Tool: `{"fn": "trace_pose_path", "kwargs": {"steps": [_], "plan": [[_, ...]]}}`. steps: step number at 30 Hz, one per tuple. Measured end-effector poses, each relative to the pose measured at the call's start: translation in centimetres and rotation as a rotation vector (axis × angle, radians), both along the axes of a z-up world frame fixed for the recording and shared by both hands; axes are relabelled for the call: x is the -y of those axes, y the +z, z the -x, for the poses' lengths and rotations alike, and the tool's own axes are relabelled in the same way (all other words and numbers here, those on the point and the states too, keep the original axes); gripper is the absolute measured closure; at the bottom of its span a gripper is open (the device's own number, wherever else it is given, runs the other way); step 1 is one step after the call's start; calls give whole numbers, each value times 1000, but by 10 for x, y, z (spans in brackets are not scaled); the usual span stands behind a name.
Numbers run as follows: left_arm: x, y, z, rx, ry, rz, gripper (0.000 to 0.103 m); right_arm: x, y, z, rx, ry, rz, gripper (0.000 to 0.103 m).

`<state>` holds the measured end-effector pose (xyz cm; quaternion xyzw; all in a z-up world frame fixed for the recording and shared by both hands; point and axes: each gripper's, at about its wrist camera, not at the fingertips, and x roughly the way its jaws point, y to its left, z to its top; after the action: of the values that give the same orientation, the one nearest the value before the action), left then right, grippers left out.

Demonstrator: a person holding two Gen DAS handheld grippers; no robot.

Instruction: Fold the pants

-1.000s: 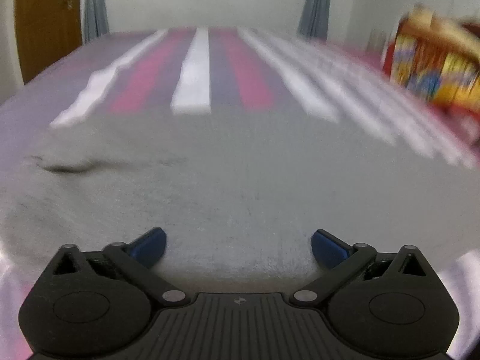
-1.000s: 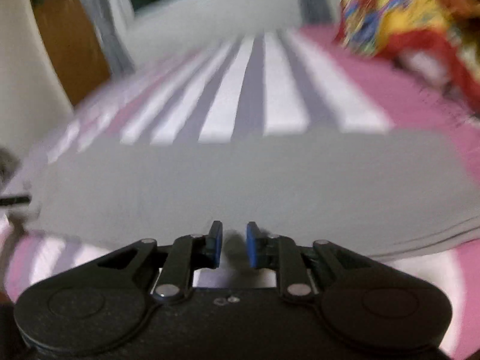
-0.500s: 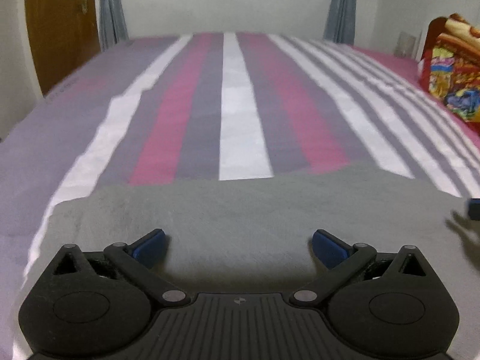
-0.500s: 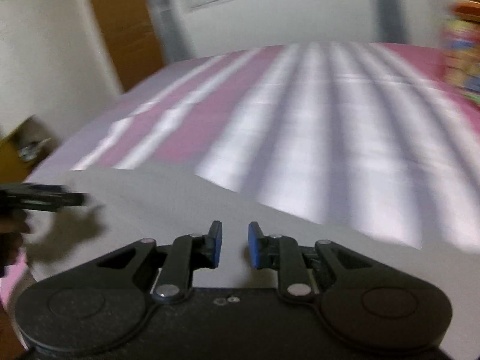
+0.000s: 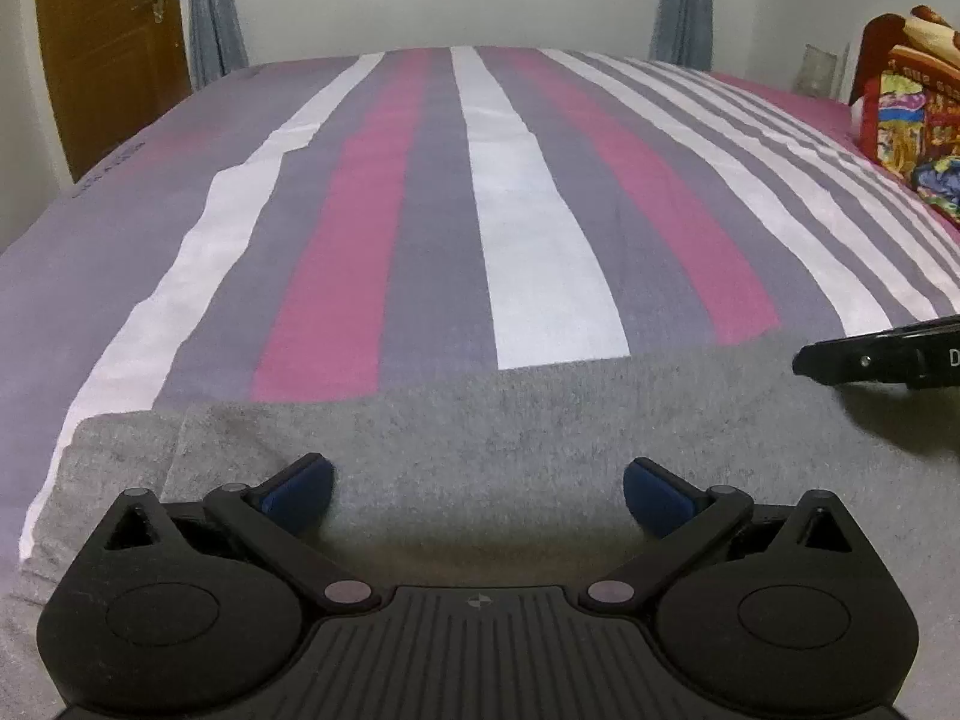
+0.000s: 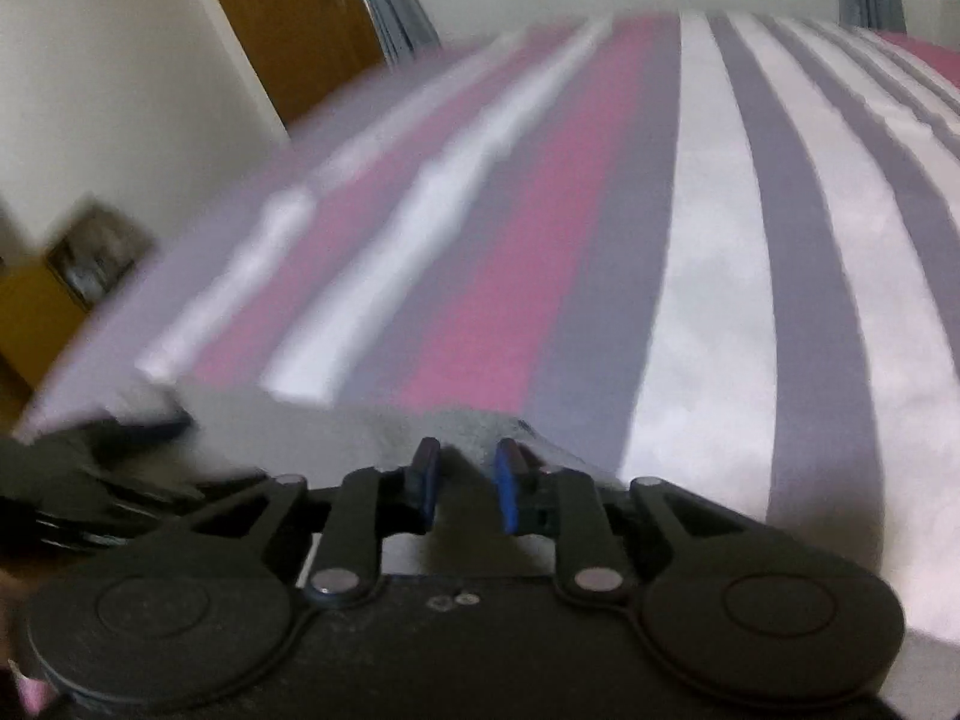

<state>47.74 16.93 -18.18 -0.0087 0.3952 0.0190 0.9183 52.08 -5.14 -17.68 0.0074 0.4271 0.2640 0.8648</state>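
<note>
On the bed point(image 5: 540, 210), at its near edge, the pants point(image 5: 540, 420) lie flat as a grey band, long axis running left–right across both views. Left end shows stacked layers, so judged already folded at least once. Left gripper point(image 5: 478, 489): fingers wide apart, holding nothing, low over the cloth, which runs under and ahead of it. Right gripper point(image 6: 465, 480): fingers a narrow gap apart; view is blurred, cannot tell whether cloth sits between them. It sits at the pants' right end point(image 6: 480, 426), the far edge just ahead of the tips. Its tip shows in the left view, well right. Each gripper is near its own end; next fold likely brings one end across to the other.
</note>
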Motion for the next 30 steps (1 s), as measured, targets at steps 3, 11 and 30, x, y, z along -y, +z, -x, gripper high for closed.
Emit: {"fn": "trace_pose_path", "kwargs": {"steps": [3,11,30], "plan": [[3,17,17,25,6,4,0,29,22,19,38,-65,-23,84],[-23,20,82,21,-8,-66,0,212,23,84,65,-162,69,90],[-34,29,115,-18,122,-180,0,500,59,224,126,-887,-271,90]]}}
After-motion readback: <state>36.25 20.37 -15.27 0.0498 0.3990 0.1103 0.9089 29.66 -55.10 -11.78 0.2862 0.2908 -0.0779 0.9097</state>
